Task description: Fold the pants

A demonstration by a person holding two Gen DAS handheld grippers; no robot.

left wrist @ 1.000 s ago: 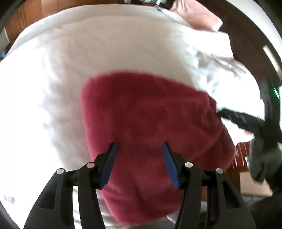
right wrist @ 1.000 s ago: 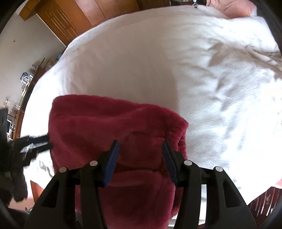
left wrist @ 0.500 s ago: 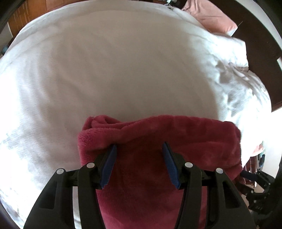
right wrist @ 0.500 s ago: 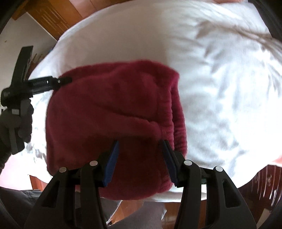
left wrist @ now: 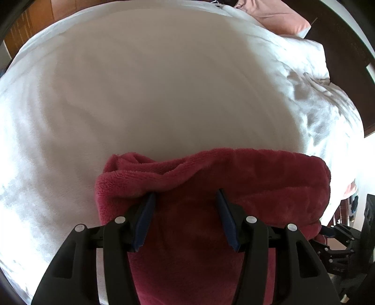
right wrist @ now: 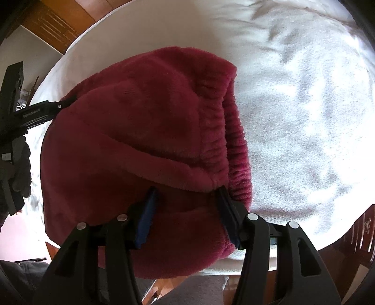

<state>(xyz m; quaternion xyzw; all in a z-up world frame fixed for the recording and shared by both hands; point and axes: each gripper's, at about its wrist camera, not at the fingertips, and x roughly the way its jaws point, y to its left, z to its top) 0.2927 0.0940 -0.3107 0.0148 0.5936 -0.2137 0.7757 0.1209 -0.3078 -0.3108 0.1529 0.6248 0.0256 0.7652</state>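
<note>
Red pants (left wrist: 234,187) on white bed (left wrist: 164,82)

This place is a bedroom in a home. A wide bed with a white fleecy blanket (left wrist: 164,93) fills most of both views, and a pink pillow (left wrist: 276,16) lies at its far end beside a dark wooden headboard (left wrist: 346,54). Behind the bed stands a wooden wardrobe (right wrist: 58,21) with slatted doors.

White blanket (left wrist: 164,93) over bed; pink pillow (left wrist: 276,16) at far corner.
</note>
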